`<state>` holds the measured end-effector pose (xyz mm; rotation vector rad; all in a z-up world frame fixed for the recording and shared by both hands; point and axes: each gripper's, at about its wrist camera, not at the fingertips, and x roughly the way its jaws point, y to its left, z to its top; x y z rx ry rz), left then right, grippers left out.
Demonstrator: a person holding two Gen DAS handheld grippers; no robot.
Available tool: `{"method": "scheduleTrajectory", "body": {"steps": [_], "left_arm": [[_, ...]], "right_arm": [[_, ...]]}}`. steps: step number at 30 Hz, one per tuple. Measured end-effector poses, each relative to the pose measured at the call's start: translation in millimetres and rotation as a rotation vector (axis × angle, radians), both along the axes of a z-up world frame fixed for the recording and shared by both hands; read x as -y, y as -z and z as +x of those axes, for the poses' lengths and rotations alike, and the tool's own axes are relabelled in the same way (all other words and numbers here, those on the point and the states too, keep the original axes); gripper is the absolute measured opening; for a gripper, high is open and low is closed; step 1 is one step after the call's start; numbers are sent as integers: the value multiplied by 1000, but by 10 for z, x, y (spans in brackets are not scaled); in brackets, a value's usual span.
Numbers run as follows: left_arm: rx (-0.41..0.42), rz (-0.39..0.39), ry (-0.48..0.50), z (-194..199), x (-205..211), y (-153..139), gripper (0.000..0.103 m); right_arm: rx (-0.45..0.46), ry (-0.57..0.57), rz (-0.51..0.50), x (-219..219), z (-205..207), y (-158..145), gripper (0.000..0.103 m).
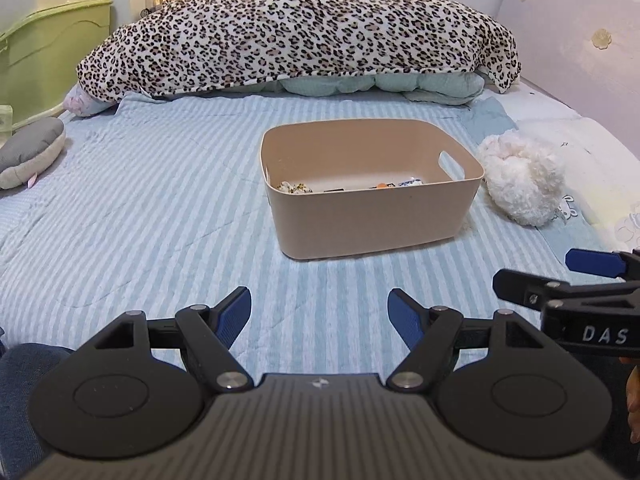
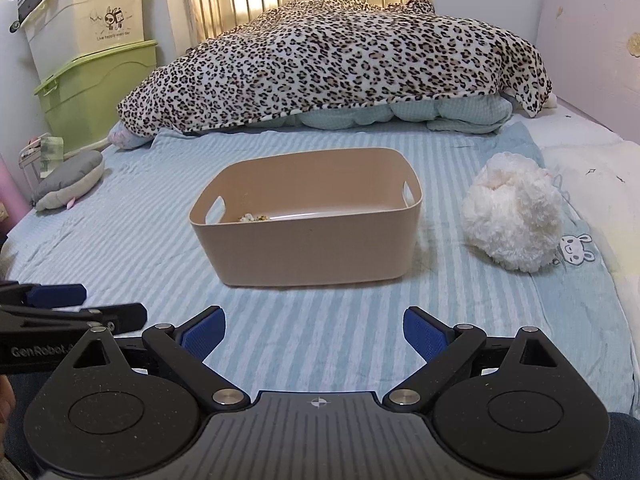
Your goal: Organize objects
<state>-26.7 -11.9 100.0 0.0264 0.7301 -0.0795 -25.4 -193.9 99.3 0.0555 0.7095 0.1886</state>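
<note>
Both tongs, left (image 1: 320,312) and right (image 2: 312,330), are gaping wide, holding nothing, while the fluffy white toy (image 2: 512,216) is lying on the bed just beside the bin (image 2: 304,256); probably light, squashy, pinchable mid-body

Left gripper (image 1: 320,310), right gripper (image 2: 314,330) agape, empty.

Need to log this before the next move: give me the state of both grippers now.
Left gripper: open, holding nothing, over the striped bedspread.
Right gripper: open, holding nothing, short of the beige bin.
</note>
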Motion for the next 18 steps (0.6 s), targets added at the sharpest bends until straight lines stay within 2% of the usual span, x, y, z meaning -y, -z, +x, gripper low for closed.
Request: {"method": "scheduleTrajectory", "body": {"steps": [18], "left_arm": [[-2,6,15,-159,70,-18,78]], "right_arm": [[-10,-2,-8,4,-161,-2,97]]}}
